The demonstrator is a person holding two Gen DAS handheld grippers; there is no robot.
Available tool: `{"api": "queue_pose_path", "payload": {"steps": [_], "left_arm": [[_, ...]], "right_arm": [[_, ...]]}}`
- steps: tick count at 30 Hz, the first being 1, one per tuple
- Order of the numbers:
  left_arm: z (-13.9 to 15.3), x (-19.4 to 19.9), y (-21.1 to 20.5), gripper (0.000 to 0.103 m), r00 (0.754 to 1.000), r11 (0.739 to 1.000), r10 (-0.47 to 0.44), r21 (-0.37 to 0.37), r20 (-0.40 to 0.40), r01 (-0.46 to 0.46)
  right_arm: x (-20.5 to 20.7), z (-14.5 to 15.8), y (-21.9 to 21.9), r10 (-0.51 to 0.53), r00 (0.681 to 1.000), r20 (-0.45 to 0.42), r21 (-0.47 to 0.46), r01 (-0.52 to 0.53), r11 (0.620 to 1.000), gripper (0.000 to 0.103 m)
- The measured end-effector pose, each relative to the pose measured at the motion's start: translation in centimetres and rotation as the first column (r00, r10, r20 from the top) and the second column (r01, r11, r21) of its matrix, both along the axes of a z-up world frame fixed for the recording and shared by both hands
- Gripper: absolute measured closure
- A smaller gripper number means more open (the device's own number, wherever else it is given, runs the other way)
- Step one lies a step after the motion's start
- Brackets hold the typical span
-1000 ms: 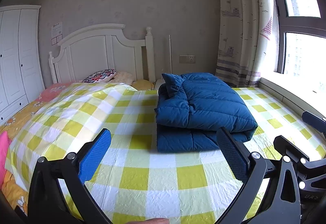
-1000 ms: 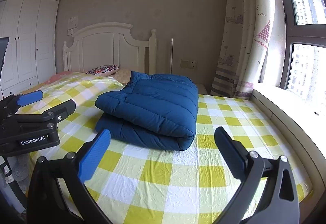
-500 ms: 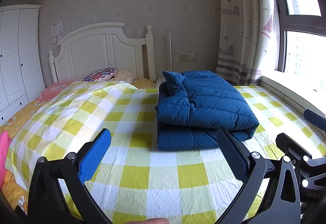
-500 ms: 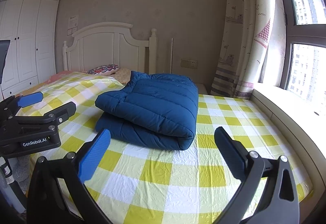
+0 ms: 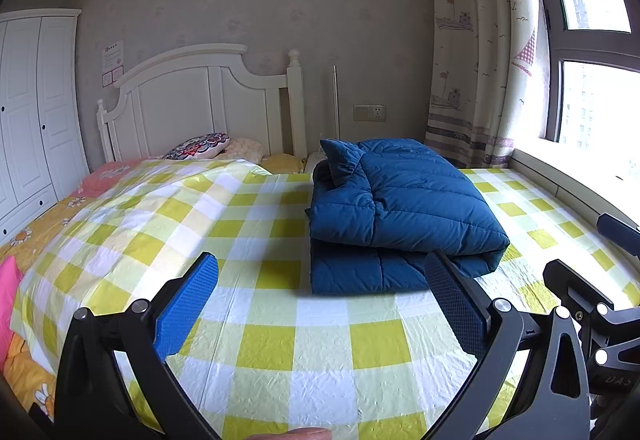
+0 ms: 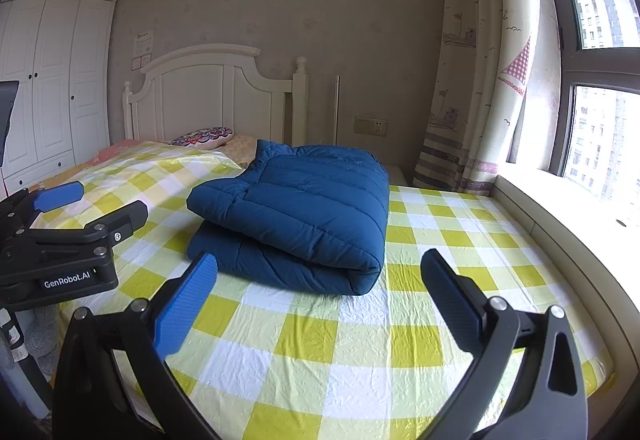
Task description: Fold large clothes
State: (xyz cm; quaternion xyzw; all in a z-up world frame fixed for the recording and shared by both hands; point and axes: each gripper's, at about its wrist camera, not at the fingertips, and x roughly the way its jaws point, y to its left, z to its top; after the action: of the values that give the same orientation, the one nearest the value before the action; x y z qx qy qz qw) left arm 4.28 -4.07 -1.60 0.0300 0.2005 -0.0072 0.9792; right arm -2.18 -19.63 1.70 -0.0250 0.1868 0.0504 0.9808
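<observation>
A dark blue quilted down jacket (image 5: 396,208) lies folded in a thick stack on the yellow-checked sheet (image 5: 280,340); it also shows in the right wrist view (image 6: 296,216). My left gripper (image 5: 320,300) is open and empty, held back from the jacket's near edge. My right gripper (image 6: 316,296) is open and empty, also short of the jacket. The left gripper body (image 6: 60,240) shows at the left of the right wrist view, and the right gripper body (image 5: 592,304) at the right of the left wrist view.
A white headboard (image 5: 200,100) and pillows (image 5: 200,146) are at the far end. A white wardrobe (image 5: 32,112) stands at the left. A curtain (image 5: 480,40) and a window sill (image 6: 560,208) run along the right side of the bed.
Both grippers have risen very slightly; the views have shifted a little. The jacket has not moved and both grippers stay open.
</observation>
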Motion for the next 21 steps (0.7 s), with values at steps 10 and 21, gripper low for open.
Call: {"api": "queue_pose_path", "payload": {"steps": [10, 21], "left_arm": [[-0.15, -0.08, 0.11, 0.004, 1.000, 1.000, 0.003, -0.001, 0.001, -0.003], [-0.26, -0.35, 0.07, 0.004, 1.000, 1.000, 0.004, 0.000, 0.007, -0.004]], "right_arm": [[-0.05, -0.13, -0.04, 0.001, 1.000, -0.002, 0.003, -0.001, 1.000, 0.002], [-0.05, -0.15, -0.02, 0.003, 1.000, -0.002, 0.002, -0.003, 1.000, 0.002]]}}
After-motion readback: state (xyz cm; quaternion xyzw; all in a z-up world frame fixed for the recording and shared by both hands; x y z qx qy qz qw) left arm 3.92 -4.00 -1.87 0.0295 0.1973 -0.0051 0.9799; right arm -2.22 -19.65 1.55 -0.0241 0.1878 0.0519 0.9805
